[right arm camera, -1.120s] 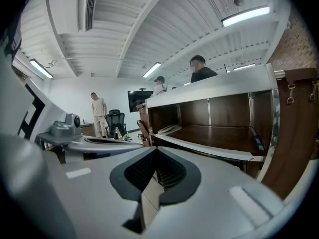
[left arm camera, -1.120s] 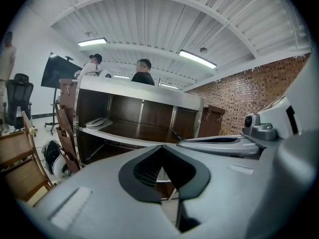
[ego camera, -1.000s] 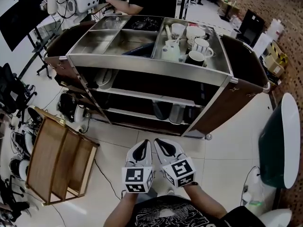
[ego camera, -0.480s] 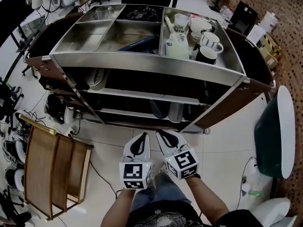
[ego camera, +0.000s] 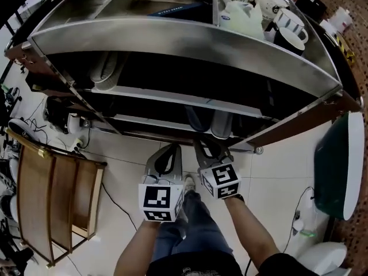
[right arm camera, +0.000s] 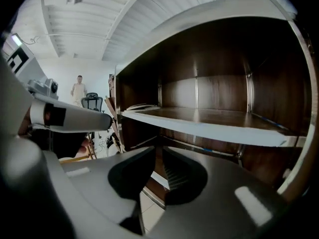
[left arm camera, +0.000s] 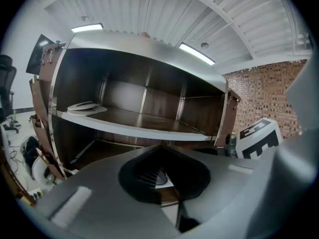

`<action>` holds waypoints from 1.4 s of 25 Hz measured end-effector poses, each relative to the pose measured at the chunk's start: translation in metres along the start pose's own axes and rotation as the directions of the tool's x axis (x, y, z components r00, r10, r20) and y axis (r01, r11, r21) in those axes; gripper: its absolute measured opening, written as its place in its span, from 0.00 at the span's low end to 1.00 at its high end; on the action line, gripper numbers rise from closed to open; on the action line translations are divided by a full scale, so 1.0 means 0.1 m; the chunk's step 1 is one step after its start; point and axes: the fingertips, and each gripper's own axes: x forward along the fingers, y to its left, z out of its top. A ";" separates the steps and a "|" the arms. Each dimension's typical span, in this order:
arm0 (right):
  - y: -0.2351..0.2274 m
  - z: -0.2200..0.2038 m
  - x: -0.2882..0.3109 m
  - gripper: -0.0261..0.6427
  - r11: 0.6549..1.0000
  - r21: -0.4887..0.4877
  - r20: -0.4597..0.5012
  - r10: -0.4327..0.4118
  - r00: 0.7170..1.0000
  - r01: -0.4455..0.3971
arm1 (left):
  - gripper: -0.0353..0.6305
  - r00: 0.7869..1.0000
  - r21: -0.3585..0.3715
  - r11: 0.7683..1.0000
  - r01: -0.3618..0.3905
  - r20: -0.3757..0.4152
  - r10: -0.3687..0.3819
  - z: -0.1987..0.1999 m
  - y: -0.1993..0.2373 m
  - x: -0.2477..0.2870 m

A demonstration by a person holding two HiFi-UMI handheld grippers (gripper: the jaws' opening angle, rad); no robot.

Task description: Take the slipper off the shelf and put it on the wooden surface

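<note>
The person has stepped in, so the shelf (ego camera: 172,99) now looms just ahead of both tongs, ready for a reach; the left tongs (ego camera: 171,149) are closed and empty, the right tongs (ego camera: 204,148) empty, just parting; one pale slipper (ego camera: 107,73) lies up-left of them, seemingly two more slippers (ego camera: 208,122) straight ahead.

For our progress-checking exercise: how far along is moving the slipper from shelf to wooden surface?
Done: nothing; the slipper lies on the shelf. In hand: nothing; left tool shut, right tool opening, both empty. Left: grasp it, carry it to the wooden surface.
</note>
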 end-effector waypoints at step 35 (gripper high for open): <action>-1.29 -1.98 1.81 0.32 0.981 0.059 -0.292 -0.162 0.943 0.187 | 0.06 0.999 0.005 1.000 -0.010 0.047 0.009 -1.05 0.75 1.32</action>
